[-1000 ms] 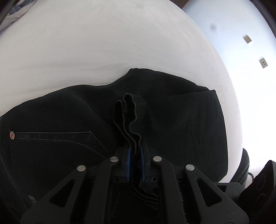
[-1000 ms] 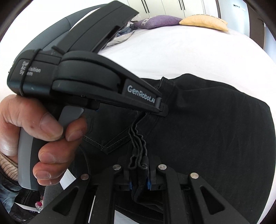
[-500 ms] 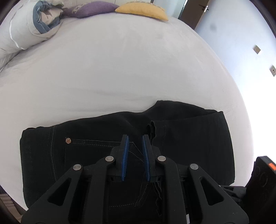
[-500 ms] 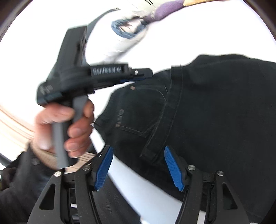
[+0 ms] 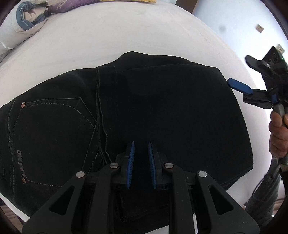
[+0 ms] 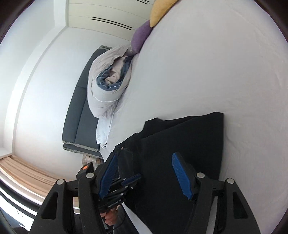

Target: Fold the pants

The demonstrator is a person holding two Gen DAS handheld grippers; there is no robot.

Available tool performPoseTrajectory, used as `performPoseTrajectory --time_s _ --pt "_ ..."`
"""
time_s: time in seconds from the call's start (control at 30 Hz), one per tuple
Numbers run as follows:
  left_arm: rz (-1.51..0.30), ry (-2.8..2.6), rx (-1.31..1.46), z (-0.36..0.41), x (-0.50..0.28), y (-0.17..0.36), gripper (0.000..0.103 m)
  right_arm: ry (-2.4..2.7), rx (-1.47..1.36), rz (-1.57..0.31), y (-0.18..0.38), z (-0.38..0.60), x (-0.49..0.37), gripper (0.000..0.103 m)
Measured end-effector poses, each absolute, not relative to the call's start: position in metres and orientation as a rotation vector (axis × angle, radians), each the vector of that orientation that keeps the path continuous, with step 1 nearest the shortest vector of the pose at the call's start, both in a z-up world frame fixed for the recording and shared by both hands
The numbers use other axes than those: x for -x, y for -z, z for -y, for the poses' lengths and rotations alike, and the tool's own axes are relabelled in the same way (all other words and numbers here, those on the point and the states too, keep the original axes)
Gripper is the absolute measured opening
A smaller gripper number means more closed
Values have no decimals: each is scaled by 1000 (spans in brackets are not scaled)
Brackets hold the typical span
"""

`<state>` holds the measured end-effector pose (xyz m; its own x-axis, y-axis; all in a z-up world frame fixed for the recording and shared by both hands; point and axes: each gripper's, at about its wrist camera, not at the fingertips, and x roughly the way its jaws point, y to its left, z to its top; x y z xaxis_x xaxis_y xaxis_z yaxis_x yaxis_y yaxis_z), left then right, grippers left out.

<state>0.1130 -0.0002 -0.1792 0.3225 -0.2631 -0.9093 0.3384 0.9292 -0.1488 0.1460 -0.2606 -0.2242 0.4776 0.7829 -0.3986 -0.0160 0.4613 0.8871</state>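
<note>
Black jeans point(image 5: 162, 108) lie folded flat on the white bed point(image 5: 126, 36), back pocket with a rivet at the left. My left gripper point(image 5: 141, 144) hovers over the near half of the jeans, pads a narrow gap apart, nothing between them. My right gripper point(image 5: 241, 73) hangs past the jeans' right edge, held by a hand point(image 5: 278, 135). In the right wrist view the right gripper point(image 6: 144, 156) stands wide open above the jeans point(image 6: 180, 140), gripping nothing, and the left gripper point(image 6: 126, 181) shows beyond it.
A rolled grey duvet point(image 6: 108, 86) lies at the head of the bed, with a purple cushion point(image 6: 142, 36) and a yellow cushion point(image 6: 160, 10) beside it. A dark padded headboard point(image 6: 79, 117) stands against the wall. White sheet point(image 6: 216, 72) stretches beyond the jeans.
Both grippers let go of the bunched jeans edge they pinched. The left pulled back over the flat jeans. The right opened wide, rolled and swung off to the jeans' right side.
</note>
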Motion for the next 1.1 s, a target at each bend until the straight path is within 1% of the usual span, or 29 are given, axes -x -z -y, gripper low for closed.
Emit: performPoseTrajectory --time_s 0.07,0.13,0.23,0.5,0.63,0.7,0.8,0.87,1.03,1.1 --pt "-1168 382 -87 2 -107 181 16 -594 -1007 -1001 240 265 -153 67" --pt "-1164 368 -99 5 -102 183 16 -584 -1005 -1044 258 260 -146 62" --pt "-1148 354 -92 6 -94 185 16 -620 -996 -1037 264 253 -131 61" --pt "-1143 337 -92 1 -80 185 16 -740 -864 -1129 263 219 -67 61" --pt "-1144 318 -96 8 -95 192 16 -751 -867 -1132 259 205 -34 61" --pt "-1145 311 -100 11 -95 194 16 -790 -854 -1166 256 198 -19 61" --pt "-1146 305 -105 18 -94 194 16 -825 -748 -1237 244 185 -7 61" --pt "-1148 304 -102 20 -95 195 16 -810 -731 -1214 234 191 -11 61" --pt "-1147 309 -91 18 -94 193 16 -775 -833 -1086 214 217 -51 62" --pt "-1147 310 -88 17 -94 193 16 -764 -864 -1057 212 218 -73 64"
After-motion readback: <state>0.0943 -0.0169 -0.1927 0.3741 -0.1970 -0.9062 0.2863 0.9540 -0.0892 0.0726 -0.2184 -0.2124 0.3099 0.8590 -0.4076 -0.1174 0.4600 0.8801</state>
